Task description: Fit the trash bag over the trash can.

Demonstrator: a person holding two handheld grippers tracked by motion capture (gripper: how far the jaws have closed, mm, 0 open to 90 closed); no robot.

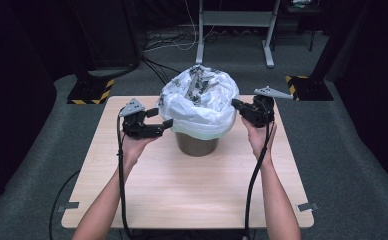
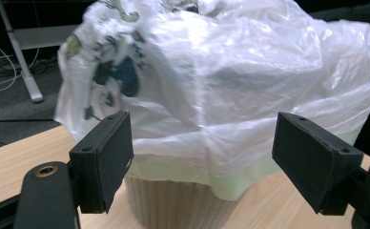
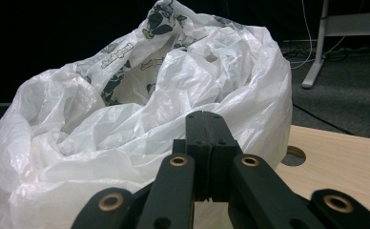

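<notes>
We cannot see inside the white bag [image 1: 198, 102], which hides most of the brown bin [image 1: 196, 144]. The bag sits in front of our left gripper [image 2: 202, 160], whose jaws are spread wide around nothing. Our right gripper [image 3: 207, 136] has its jaws pressed together, with the bag just past their tips.

Both forearms are bare, with no sleeves. The left gripper [image 1: 157, 118] and right gripper [image 1: 234, 104] are matte black, each topped by a grey three-cornered plate and trailing a black cable toward the near table edge. Their flat rectangular pads [image 2: 111, 157] carry small screw holes; brass-coloured bushings [image 3: 179, 161] mark the linkage arms.
</notes>
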